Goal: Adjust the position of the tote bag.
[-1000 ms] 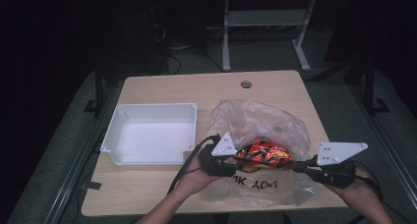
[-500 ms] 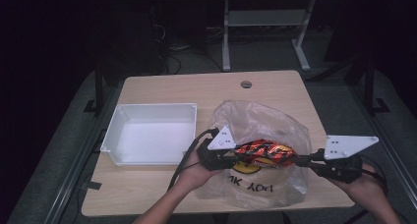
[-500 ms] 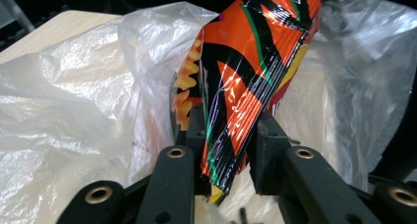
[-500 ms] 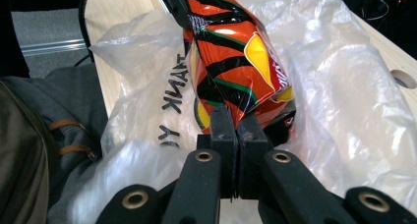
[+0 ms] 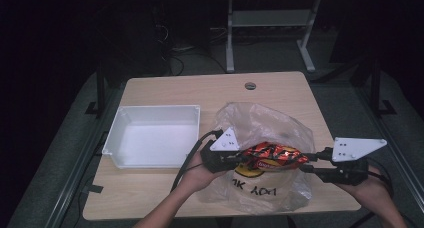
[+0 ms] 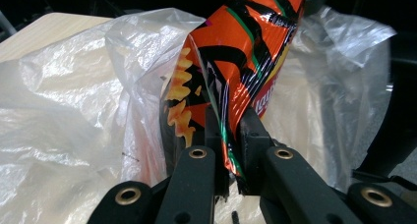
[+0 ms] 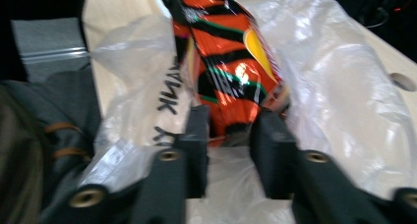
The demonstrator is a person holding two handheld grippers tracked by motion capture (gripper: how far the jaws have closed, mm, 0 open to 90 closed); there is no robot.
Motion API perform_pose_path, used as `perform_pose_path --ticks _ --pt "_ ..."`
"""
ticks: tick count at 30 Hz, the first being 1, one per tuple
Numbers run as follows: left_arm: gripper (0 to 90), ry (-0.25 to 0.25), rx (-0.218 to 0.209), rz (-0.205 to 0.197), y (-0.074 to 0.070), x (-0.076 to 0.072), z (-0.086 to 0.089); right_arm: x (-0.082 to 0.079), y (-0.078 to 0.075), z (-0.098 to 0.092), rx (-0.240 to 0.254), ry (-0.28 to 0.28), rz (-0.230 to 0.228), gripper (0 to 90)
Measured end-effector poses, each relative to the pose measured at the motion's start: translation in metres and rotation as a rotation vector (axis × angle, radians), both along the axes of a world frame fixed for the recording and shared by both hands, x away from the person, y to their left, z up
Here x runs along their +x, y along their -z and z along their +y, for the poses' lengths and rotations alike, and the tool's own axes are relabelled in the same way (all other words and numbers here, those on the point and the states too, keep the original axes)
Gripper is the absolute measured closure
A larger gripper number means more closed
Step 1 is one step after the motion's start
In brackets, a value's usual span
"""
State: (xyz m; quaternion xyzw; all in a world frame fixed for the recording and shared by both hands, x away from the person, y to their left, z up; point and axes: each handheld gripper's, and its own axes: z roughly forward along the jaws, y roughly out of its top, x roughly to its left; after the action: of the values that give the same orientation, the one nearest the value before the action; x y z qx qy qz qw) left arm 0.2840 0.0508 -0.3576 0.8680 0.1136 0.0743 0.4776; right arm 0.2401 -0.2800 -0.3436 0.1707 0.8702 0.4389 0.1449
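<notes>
An orange and black striped snack bag [image 5: 272, 156] hangs level over a clear plastic bag [image 5: 265, 123] with black lettering, at the table's front right. My left gripper [image 5: 240, 160] holds the snack bag's left end. In the left gripper view its jaws have just been closing and now pinch the snack bag's [image 6: 246, 52] crimped edge, left gripper [image 6: 231, 130] shut on it. My right gripper [image 5: 306, 163] is at the other end. Its jaws have just been opening, and in the right gripper view the right gripper [image 7: 228, 130] stands parted with the snack bag's [image 7: 226, 71] end between the pads.
A white rectangular tray [image 5: 155, 108] sits at the left of the wooden table [image 5: 200, 88], close to my left hand. A small round hole [image 5: 250, 85] marks the table's far edge. Metal frame legs stand on the dark floor behind.
The snack bag has gone from bunched up to stretched out level between the two grippers. Both hands stay about where they were.
</notes>
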Motion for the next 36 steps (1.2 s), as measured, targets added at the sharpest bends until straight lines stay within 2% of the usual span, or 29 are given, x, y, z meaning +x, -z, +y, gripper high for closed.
perform_pose_path --ticks 1,3,7,11,15,16,19,23,26,29,32,34,36 --pt "86.2 0.001 -0.001 0.002 0.0 0.0 0.0 0.001 0.001 -0.001 0.0 0.011 -0.009 56.8" --pt "86.4 0.008 -0.003 0.002 0.0 0.0 -0.001 0.004 0.004 -0.002 -0.001 0.016 -0.002 51.5" --pt "86.5 0.014 -0.01 0.015 -0.002 0.002 -0.001 0.011 0.007 0.0 0.004 0.016 -0.017 41.4" --pt "86.5 0.019 -0.024 0.026 -0.003 0.004 -0.001 0.017 0.008 0.007 -0.011 -0.005 -0.047 42.1" --pt "86.4 0.019 -0.022 0.035 -0.004 0.005 0.0 0.022 0.008 0.014 -0.024 -0.03 -0.062 53.7" --pt "86.3 0.018 -0.029 0.036 -0.004 0.005 0.001 0.023 0.007 0.015 -0.023 -0.037 -0.055 59.3" --pt "85.3 0.017 -0.028 0.038 -0.005 0.006 0.003 0.026 0.005 0.017 -0.012 -0.045 -0.023 68.5" --pt "78.4 0.016 -0.05 0.048 -0.005 0.006 0.005 0.029 0.003 0.017 0.003 -0.044 0.016 78.8" --pt "66.5 0.003 -0.047 0.041 -0.006 0.007 0.005 0.03 -0.001 0.018 0.009 -0.038 0.03 81.7" --pt "59.5 -0.009 -0.042 0.029 -0.006 0.007 0.005 0.03 -0.006 0.021 0.003 -0.044 0.043 83.0" --pt "62.3 -0.01 -0.04 0.011 -0.007 0.005 0.004 0.03 -0.009 0.023 0.005 -0.052 0.051 84.4" --pt "68.6 -0.005 -0.038 0.004 -0.008 0.004 0.004 0.031 -0.011 0.023 0.01 -0.056 0.06 84.9" --pt "70.7 -0.002 -0.032 -0.004 -0.009 0.004 0.005 0.031 -0.011 0.023 0.011 -0.056 0.065 84.8"
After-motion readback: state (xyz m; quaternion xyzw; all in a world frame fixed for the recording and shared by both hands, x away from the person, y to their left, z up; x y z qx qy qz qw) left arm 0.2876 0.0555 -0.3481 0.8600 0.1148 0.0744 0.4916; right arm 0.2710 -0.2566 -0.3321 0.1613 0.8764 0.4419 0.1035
